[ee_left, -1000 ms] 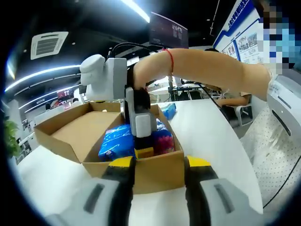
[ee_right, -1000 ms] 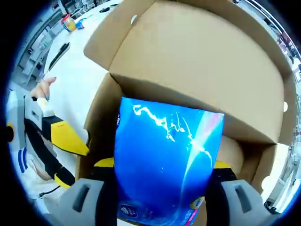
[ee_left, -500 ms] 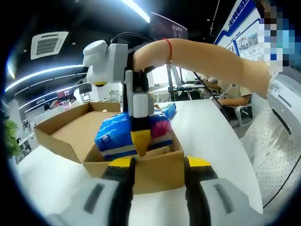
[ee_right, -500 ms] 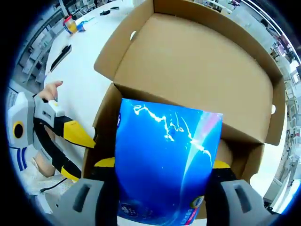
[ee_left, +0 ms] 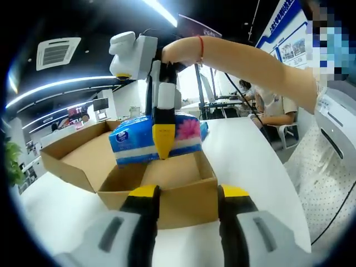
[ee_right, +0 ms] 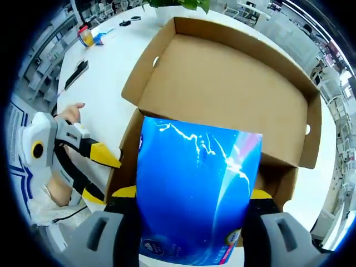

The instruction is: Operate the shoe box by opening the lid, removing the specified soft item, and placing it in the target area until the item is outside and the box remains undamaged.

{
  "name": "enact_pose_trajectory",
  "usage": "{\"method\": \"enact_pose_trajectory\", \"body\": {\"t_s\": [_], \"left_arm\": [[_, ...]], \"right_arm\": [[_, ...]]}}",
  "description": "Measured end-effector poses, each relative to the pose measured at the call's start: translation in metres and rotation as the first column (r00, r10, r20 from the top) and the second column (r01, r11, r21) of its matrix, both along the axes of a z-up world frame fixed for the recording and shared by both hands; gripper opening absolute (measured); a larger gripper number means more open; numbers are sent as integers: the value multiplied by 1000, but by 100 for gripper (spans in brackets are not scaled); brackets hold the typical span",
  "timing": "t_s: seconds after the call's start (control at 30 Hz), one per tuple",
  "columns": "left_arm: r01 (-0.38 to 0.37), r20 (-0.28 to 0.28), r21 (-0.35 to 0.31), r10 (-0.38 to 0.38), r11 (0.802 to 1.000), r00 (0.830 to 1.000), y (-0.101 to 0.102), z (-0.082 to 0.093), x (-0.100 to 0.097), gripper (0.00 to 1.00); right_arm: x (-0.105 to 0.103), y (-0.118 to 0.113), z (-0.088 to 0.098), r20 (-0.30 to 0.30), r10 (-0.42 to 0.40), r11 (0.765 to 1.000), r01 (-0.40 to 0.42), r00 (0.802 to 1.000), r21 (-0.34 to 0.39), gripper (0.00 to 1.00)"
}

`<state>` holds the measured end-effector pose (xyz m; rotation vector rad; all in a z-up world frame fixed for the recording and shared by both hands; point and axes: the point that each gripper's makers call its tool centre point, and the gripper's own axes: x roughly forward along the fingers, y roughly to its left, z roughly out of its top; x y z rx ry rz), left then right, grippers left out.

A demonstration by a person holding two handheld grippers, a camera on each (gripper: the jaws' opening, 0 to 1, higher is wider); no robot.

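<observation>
right tongs [ee_left: 163, 146] hold tissue pack [ee_left: 154, 139] level, long axis sideways, above shoe box [ee_left: 167, 186].

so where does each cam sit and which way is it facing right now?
Left gripper view: rides the left gripper, low at the near side of the open shoe box, looking level across it; its yellow-tipped fingers show, plus the person's forearm.
Right gripper view: rides the right gripper, above the box, looking down; the blue tissue pack sits between its fingers.
Shared: shoe box, tissue pack, white table, and each view catches the other gripper.
</observation>
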<state>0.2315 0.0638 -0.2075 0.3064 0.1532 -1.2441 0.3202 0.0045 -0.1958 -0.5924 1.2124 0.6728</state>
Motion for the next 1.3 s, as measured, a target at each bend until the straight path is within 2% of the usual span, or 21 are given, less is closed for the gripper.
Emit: {"method": "enact_pose_trajectory", "body": {"t_s": [0.33, 0.97, 1.3], "left_arm": [[1, 0, -2, -1, 1000, 1000, 0, 0, 0, 43], [3, 3, -5, -3, 1000, 1000, 0, 0, 0, 43], [2, 3, -5, -2, 1000, 1000, 0, 1, 0, 43]], "right_arm": [[-5, -31, 11, 0, -4, 1000, 4, 1000, -13, 73], [-13, -98, 19, -27, -86, 996, 85, 996, -8, 71], [-20, -150, 19, -22, -134, 991, 134, 991, -12, 71]]}}
